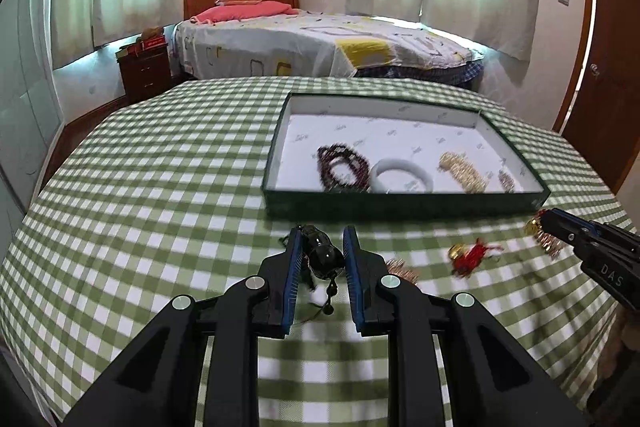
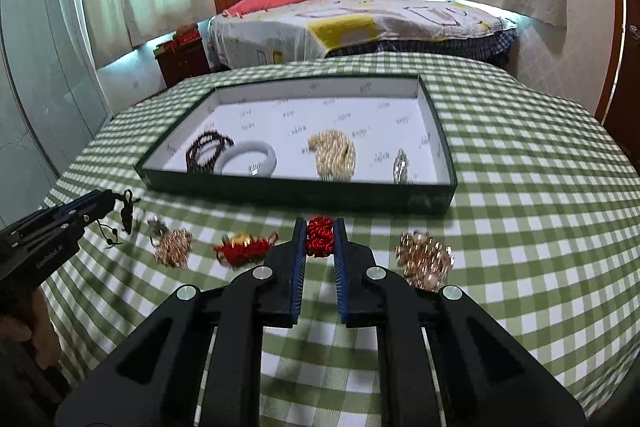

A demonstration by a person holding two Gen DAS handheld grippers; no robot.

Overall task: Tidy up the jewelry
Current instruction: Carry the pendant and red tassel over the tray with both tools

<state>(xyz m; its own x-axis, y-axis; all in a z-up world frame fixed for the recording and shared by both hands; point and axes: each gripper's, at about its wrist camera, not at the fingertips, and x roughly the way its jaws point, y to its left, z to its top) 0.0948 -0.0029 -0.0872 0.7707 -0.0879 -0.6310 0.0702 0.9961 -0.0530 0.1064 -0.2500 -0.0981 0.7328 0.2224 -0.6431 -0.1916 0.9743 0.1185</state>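
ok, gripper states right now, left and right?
Left gripper: closed on the black pendant.
Right gripper: closed on the red knotted cord piece.

surface: checked table [image 2: 520, 187] | on it: green tray [image 2: 296, 193], red-gold knot charm [image 2: 246, 247], two gold chain piles [image 2: 173, 247]

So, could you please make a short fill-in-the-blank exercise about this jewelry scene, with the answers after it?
1. The white bangle lies inside the green ____.
2. The right gripper is shut on a ____ knotted cord piece.
3. The left gripper holds a shiny ____ beaded piece.
4. The tablecloth has a green and white ____ pattern.

Answers: box; red; black; checked
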